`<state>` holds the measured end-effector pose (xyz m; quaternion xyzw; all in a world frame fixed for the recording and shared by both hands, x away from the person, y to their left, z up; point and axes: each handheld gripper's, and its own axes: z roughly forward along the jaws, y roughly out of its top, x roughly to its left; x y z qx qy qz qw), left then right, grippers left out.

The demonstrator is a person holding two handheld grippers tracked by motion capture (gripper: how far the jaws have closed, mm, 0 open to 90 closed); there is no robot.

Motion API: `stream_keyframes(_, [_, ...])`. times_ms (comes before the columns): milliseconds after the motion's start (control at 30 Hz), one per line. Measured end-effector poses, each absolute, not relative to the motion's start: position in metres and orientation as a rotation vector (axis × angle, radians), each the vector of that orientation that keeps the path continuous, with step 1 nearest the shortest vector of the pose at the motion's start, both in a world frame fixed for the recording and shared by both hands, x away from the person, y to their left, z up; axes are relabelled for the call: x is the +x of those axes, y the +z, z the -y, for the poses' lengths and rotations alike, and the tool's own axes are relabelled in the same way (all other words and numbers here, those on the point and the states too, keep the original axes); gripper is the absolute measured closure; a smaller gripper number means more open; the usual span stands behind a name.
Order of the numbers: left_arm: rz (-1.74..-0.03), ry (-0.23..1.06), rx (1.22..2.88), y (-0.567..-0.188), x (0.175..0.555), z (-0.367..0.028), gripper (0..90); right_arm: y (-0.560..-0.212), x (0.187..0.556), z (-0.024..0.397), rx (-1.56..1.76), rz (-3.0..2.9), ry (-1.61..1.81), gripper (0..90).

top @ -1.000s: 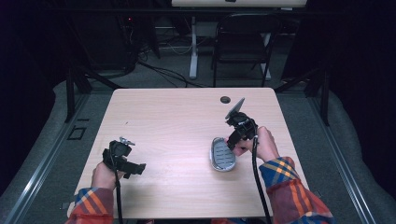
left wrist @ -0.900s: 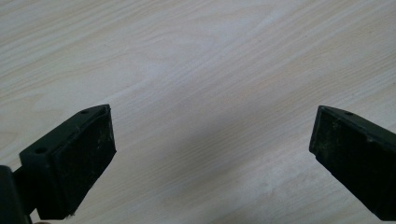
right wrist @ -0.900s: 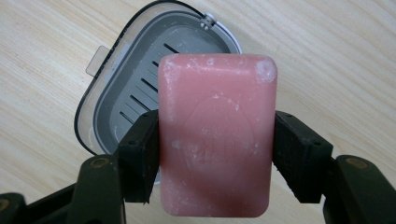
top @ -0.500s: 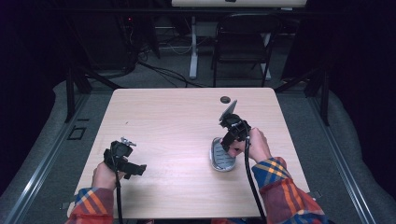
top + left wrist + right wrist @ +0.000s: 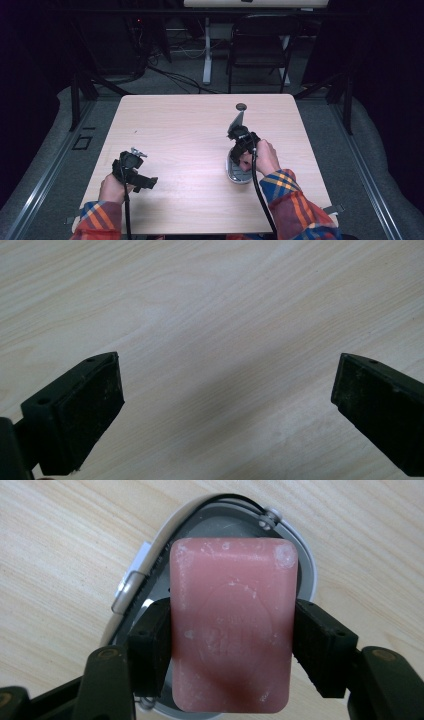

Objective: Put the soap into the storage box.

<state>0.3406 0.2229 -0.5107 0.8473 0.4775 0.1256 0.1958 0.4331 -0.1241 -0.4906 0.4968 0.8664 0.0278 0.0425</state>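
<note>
Now my right gripper (image 5: 230, 635), clamped on the pink soap bar (image 5: 231, 630), has dropped from beside the soap dish (image 5: 305, 565) to directly above it. Left gripper (image 5: 225, 405) unchanged, jaws spread over bare table (image 5: 210, 315).

Looks like a lab or recording studio set up for capture work, not a home. Pale wooden table (image 5: 200, 145) alone at the centre of the frame, standing on grey carpet (image 5: 60, 165) with metal floor rails (image 5: 45, 180) running up the lower left and lower right. Dark all around, black drapes or walls along both sides. At the top centre, a black folding chair (image 5: 257, 50), a white stand (image 5: 206, 50) and loose cables (image 5: 175, 75) on the floor.
</note>
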Motion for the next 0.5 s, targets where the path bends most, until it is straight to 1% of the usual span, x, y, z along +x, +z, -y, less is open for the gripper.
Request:
stream_keyframes(33, [-1.338,0.352,2.374,-0.511,0.341,-0.223,0.0,-0.491,0.433,0.124,1.52,-2.651,0.085,37.1])
stream_keyframes(67, [-1.337,0.352,2.375,-0.511,0.341,-0.223,0.1,-0.495,0.432,0.124,1.57,-2.618,0.155,37.0])
stream_keyframes(133, [-1.338,0.351,2.376,-0.511,0.341,-0.223,0.1,-0.493,0.433,0.126,1.564,-2.642,0.118,36.9])
stream_keyframes(500, [-1.336,0.352,2.381,-0.511,0.341,-0.222,0.0,-0.494,0.426,0.137,1.623,-2.651,0.203,36.5])
